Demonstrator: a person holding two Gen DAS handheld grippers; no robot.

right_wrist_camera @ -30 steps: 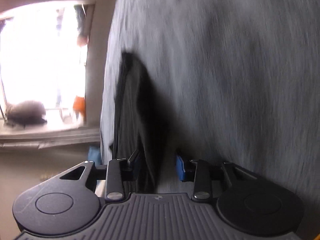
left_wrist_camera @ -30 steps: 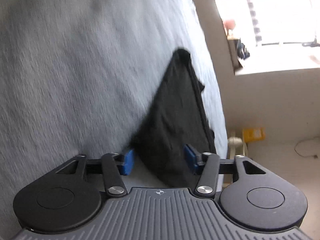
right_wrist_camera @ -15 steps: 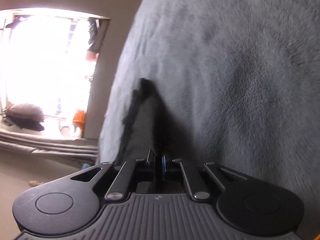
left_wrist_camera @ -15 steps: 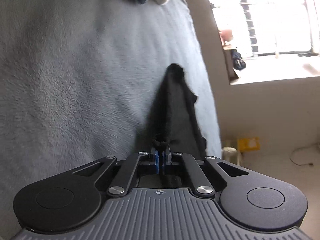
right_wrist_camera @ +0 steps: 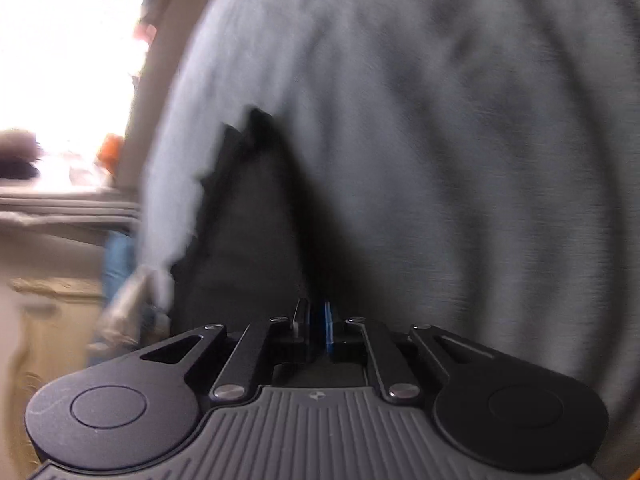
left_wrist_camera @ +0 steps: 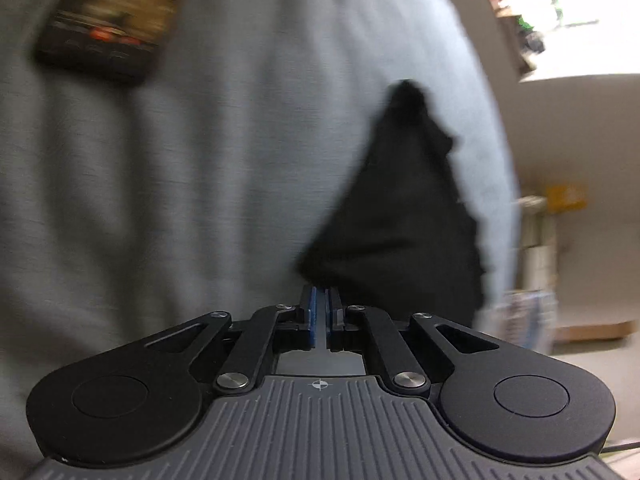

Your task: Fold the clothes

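I had the left gripper pinched tight on a corner of the black garment, which draped up off the grey blanket near that blanket's edge. My right gripper was clamped on another corner of it. A dark, blurred box lay farther up the blanket, well apart from the garment.

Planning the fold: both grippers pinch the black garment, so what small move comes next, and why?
Probably carry both corners across the gray blanket. The left gripper and right gripper are each shut on an end of the garment, which trails near the blanket's edge.
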